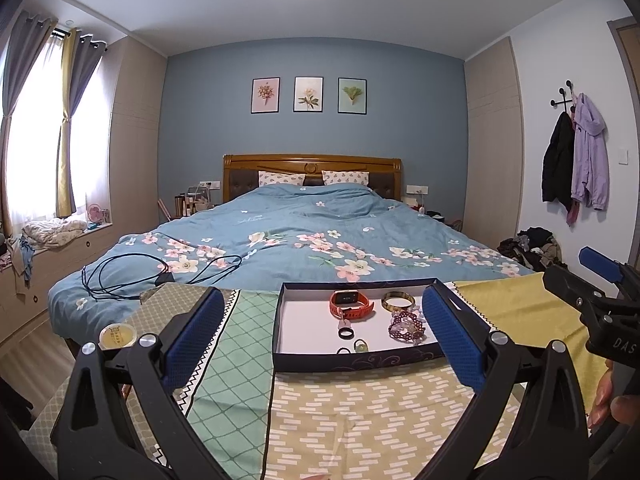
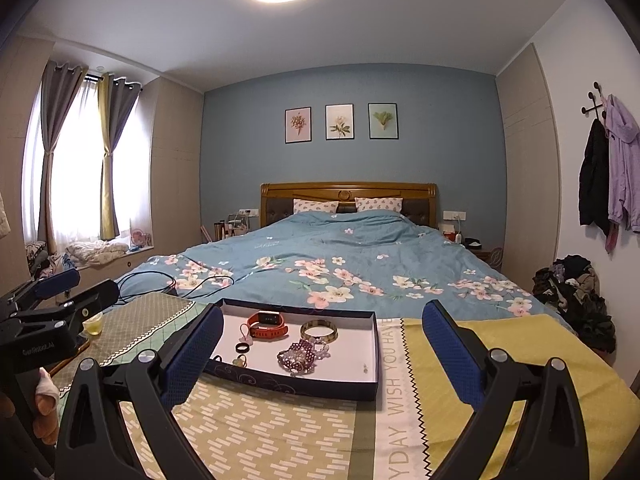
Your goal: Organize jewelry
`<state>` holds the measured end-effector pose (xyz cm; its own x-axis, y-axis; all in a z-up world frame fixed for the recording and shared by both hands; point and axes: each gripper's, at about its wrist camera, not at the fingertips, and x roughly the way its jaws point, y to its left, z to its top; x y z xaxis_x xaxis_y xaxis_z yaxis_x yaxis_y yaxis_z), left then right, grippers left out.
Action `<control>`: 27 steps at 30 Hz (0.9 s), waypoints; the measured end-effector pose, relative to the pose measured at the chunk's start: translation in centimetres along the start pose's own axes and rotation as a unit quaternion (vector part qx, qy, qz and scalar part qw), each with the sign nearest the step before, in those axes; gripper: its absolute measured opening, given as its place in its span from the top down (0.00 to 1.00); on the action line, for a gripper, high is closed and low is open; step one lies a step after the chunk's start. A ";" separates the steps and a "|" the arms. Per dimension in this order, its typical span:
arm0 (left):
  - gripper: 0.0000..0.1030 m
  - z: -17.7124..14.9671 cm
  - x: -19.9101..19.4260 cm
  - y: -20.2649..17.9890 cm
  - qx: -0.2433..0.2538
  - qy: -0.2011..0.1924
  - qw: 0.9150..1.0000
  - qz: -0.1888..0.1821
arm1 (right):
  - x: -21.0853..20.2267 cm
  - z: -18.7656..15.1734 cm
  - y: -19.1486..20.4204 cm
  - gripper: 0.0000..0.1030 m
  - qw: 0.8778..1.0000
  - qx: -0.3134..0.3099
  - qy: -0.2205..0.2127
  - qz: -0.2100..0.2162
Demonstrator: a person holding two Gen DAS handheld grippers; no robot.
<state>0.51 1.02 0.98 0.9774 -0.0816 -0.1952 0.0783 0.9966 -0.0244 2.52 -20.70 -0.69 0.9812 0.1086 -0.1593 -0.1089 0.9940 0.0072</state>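
Jewelry tray [image 2: 370,344] sits between both wide-spread grippers' fingers [image 1: 196,344], untouched.

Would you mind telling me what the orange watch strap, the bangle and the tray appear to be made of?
Orange watch strap: likely silicone, matte, with punched holes. Bangle: glossy, gold-brown mottling, maybe resin or metal. Tray: seemingly printed cardboard, dark patterned walls, white inside.

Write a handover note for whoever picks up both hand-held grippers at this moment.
Left hand-held gripper: open, empty. Right hand-held gripper: open, empty. Both hover short of the dark box tray on the patterned cloth.
In the tray: orange watch, gold bangle, purple bead bracelets, black ring and smaller pieces, all loose.
Done: nothing evident. Left: sort every piece.
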 end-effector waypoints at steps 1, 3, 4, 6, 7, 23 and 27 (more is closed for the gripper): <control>0.05 0.0 0.0 0.0 0.000 0.000 1.000 -0.001 | -0.1 0.0 0.0 0.07 1.000 0.000 -0.002 -0.001; 0.05 0.0 -0.2 -0.1 0.000 -0.001 1.000 -0.002 | -0.1 0.0 0.0 0.07 1.000 0.001 -0.004 -0.001; 0.05 0.1 -0.2 -0.1 0.000 -0.002 1.000 -0.002 | -0.1 0.0 0.0 0.07 1.000 0.001 -0.003 -0.001; 0.05 0.1 -0.5 -0.2 0.000 -0.003 1.000 -0.002 | -0.2 0.0 -0.1 0.07 1.000 0.002 -0.006 -0.001; 0.05 0.1 -0.5 -0.2 0.000 -0.003 1.000 -0.002 | -0.1 0.1 0.0 0.07 1.000 0.003 -0.005 0.000; 0.05 0.2 -0.5 -0.3 -0.001 -0.003 1.000 -0.001 | -0.1 0.3 -0.4 0.07 1.000 0.006 -0.007 0.002; 0.05 0.3 -0.5 -0.3 -0.001 -0.005 1.000 -0.001 | -0.2 0.3 -0.4 0.07 1.000 0.007 -0.008 0.002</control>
<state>0.04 0.76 1.41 0.9791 -0.0842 -0.1849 0.0806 0.9964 -0.0270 2.46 -21.07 -0.35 0.9832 0.1120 -0.1439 -0.1101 0.9937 0.0210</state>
